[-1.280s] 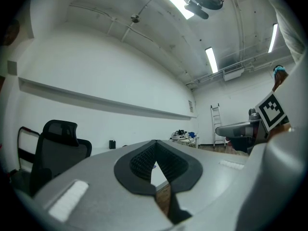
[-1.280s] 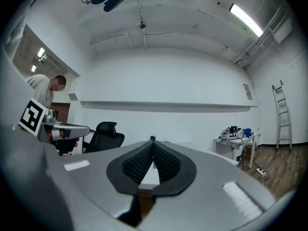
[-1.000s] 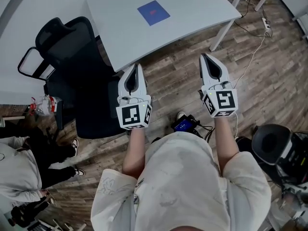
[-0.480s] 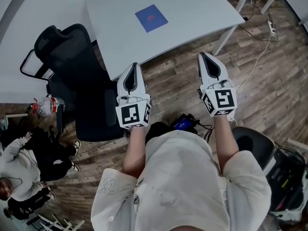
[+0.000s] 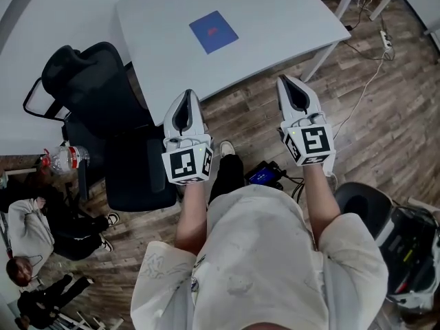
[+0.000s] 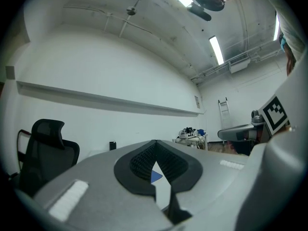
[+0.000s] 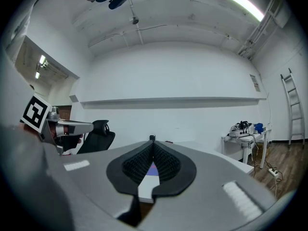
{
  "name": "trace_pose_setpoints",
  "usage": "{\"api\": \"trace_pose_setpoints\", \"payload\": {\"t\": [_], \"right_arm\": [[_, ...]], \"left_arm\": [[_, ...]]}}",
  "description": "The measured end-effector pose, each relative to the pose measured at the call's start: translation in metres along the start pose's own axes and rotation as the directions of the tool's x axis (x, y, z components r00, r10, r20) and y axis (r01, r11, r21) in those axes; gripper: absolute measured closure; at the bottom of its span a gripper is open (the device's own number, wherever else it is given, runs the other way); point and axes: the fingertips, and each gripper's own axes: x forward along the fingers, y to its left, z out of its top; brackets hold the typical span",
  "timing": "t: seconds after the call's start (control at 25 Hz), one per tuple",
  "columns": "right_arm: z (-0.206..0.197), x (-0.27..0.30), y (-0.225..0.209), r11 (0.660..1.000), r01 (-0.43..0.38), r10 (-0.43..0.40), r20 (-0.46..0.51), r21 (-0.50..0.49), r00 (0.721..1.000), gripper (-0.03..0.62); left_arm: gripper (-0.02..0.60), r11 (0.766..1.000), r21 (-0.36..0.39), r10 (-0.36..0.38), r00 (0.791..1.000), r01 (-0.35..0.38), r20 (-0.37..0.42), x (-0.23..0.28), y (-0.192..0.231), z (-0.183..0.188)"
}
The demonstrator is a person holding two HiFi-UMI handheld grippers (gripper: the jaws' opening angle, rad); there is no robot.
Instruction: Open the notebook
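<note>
A blue notebook (image 5: 213,31) lies closed on the white table (image 5: 275,19), well ahead of both grippers. My left gripper (image 5: 184,95) hangs over the wooden floor just short of the table's near edge, shut and holding nothing. My right gripper (image 5: 285,80) is level with it to the right, also shut and empty. In the left gripper view the left gripper (image 6: 155,141) has its tips touching, and a sliver of the notebook (image 6: 156,177) shows through the gap behind the pads. The right gripper view shows the right gripper (image 7: 152,139) the same way, with the notebook (image 7: 152,170) far off.
A black office chair (image 5: 89,81) stands left of the table, close to my left gripper. A table leg (image 5: 317,49) and cables with a power strip (image 5: 381,36) are at the right. On the floor are a blue device (image 5: 262,176), a water bottle (image 5: 63,157) and seated people (image 5: 34,232).
A foot has stepped forward between the grippers, and the table's near edge now lies closer to both tips. Both grippers stay shut and side by side.
</note>
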Motion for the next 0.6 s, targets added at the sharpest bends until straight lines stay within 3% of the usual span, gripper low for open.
{"api": "trace_pose_setpoints", "payload": {"t": [0.6], "right_arm": [[0.001,0.006,-0.018,1.0,0.028,-0.027,-0.029,0.015,0.999,0.588]], "left_arm": [[0.563,0.999,0.019,-0.044,0.999,0.044,-0.007,0.015,-0.017,0.008]]}}
